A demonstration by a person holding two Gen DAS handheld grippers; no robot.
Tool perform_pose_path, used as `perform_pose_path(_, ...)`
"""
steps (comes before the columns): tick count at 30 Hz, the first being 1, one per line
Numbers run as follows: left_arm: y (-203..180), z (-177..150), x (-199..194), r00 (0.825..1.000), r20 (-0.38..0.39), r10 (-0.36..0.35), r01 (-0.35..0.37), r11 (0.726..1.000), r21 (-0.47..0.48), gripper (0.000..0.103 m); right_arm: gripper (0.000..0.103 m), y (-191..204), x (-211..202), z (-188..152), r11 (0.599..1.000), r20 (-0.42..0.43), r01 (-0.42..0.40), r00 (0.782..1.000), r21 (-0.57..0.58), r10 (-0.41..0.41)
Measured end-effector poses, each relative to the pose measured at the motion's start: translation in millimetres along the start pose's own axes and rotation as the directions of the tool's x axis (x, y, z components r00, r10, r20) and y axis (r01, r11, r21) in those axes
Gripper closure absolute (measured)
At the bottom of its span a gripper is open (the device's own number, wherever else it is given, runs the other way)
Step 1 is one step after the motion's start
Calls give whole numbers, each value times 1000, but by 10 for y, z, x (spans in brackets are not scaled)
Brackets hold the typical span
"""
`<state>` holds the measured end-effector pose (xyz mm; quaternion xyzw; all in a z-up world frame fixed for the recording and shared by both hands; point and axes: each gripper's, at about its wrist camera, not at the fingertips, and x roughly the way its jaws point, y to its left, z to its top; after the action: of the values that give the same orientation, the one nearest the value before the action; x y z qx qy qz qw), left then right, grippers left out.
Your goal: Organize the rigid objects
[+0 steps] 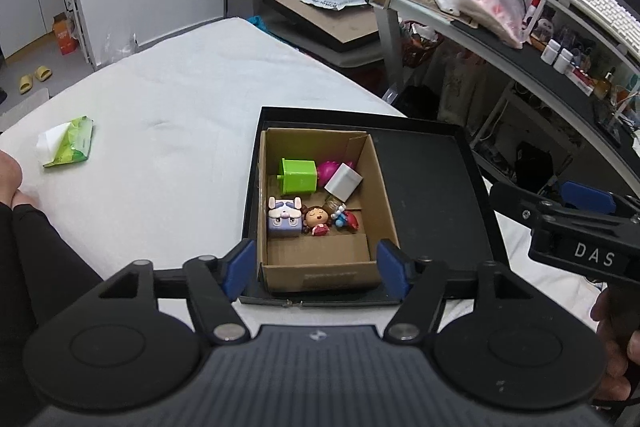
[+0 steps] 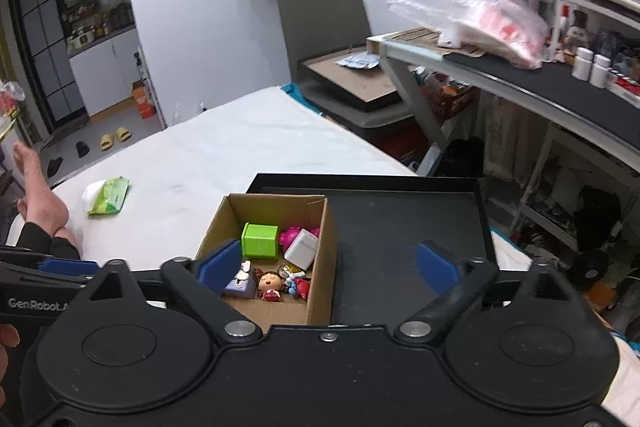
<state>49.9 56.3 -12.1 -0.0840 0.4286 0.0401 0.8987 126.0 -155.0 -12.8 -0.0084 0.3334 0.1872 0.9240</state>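
The left gripper [image 1: 316,273] hangs wide open above a cardboard box [image 1: 320,269] holding a green cube [image 1: 298,175], toy figures and perhaps a pink ball [image 1: 333,169].

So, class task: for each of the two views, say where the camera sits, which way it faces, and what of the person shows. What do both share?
Left wrist: sits on the left claw, looking down and forward over the cardboard box in the black tray; a dark-clothed leg at left, the right claw at right.
Right wrist: sits on the right claw, facing the same way from further right; bare feet and the left claw at left.
Shared: box, tray, green cube, tissue pack.
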Motion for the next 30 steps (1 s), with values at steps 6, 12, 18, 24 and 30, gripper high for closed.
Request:
perform_pose_path(6,-19,-124,-227,1000,28,5,-5,1000,21,30,0,43,-280,-30,1000,27,21,999,9,-22)
perform_pose_path(12,3,-287,-421,999,47,12,-13,999,32,26,0,40,-511,-129,998,36,46,998,43,-47)
perform_pose_path(18,57,-499,-630,998,60,9,-10,1000,18,25,0,132,-707,-270,994,20,83,996,66,-84)
perform_pose_path(24,81,-640,-826,997,83,8,-10,1000,25,25,0,324,-860,-400,995,8,94,996,32,-94)
perform_pose_path(30,111,-708,-962,995,95,8,-11,999,31,24,0,409,-1003,-488,997,-17,62,998,42,-61)
